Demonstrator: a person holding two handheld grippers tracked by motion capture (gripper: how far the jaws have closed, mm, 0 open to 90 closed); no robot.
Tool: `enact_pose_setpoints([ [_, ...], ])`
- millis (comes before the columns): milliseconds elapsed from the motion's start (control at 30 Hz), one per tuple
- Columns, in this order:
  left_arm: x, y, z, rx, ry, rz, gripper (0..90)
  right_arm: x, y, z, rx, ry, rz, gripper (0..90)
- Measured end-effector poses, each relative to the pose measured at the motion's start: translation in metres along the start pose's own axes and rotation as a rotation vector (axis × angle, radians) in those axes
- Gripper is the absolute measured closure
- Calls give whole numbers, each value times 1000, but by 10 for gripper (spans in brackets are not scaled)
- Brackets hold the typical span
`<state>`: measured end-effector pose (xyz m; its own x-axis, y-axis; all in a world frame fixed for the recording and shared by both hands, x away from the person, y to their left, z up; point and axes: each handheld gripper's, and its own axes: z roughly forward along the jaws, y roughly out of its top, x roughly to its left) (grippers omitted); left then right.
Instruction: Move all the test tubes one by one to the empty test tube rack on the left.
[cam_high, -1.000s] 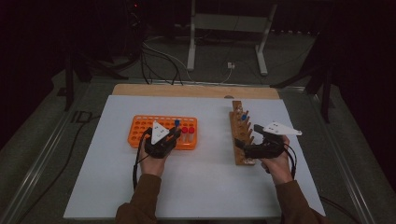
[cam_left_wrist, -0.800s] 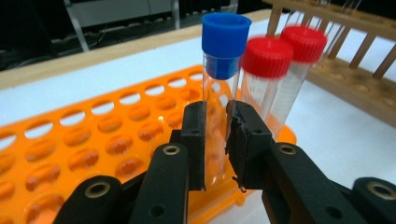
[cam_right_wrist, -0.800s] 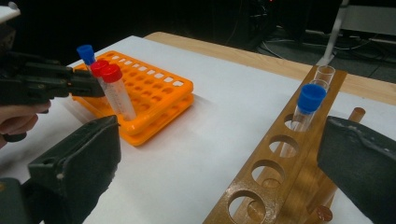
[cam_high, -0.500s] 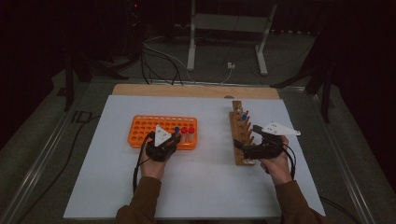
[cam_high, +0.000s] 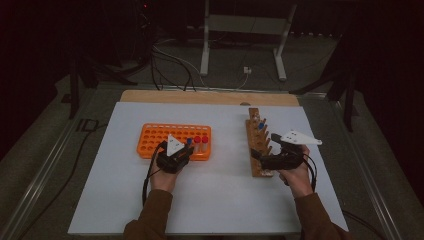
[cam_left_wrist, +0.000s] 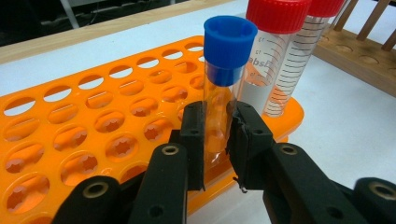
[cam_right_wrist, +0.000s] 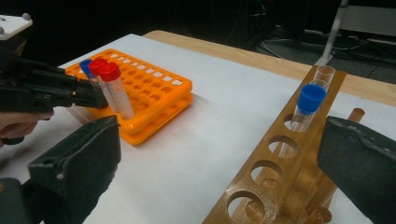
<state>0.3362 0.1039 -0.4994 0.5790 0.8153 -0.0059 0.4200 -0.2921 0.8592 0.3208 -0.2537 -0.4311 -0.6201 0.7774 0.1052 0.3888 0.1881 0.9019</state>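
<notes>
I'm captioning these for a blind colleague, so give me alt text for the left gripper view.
Two black gripper jaws pinch a clear tube with a blue cap, held upright over the near edge of an orange rack of open holes. Two red-capped tubes stand in the rack just behind it, with a wooden rack on the white table beyond.

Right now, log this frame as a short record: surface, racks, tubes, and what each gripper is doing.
surface: white table
orange rack: left side, two red-capped tubes standing at its near right end
wooden rack: right side, one blue-capped tube and an uncapped clear tube standing in it
left gripper: fingers closed on a blue-capped clear tube, upright over the orange rack's near edge
right gripper: fingers wide apart, empty, beside the wooden rack
</notes>
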Motion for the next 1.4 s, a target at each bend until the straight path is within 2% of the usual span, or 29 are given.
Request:
enact_pose_setpoints([
  [167, -1, 2, -8, -21, -10, -12, 607, -3, 1, -1, -6, -5, -1, 3],
  [333, 3, 6, -22, -72, -38, -59, 426, -7, 3, 0, 0, -19, 4, 3],
  [400, 4, 9, -27, -91, -43, -72, 380, -9, 4, 2, 8, -19, 5, 3],
  [500, 5, 12, -36, -115, -31, -85, 281, -12, 7, 4, 13, -35, 5, 9],
  [600, 6, 14, -45, -139, -36, -90, 167, -16, 11, 7, 15, -48, 8, 57],
  [633, 7, 14, -47, -146, -38, -93, 155, -18, 12, 8, 14, -52, 10, 74],
  [767, 6, 14, -54, -146, -9, -96, 26, -24, 15, 15, 32, -69, 6, 103],
  [900, 7, 11, -57, -157, 6, -96, 7, -33, 14, 26, 60, -117, 14, 212],
  [1000, 8, 9, -55, -160, 14, -110, 4, -40, 11, 36, 84, -142, 25, 322],
  [1100, 9, 7, -54, -152, 12, -111, 5, -43, 8, 43, 99, -161, 15, 447],
  [1167, 9, 7, -54, -144, 13, -103, 5, -44, 8, 47, 104, -171, 14, 482],
  [1400, 12, 5, -59, -151, 15, -120, 5, -50, 4, 58, 124, -191, 32, 636],
])
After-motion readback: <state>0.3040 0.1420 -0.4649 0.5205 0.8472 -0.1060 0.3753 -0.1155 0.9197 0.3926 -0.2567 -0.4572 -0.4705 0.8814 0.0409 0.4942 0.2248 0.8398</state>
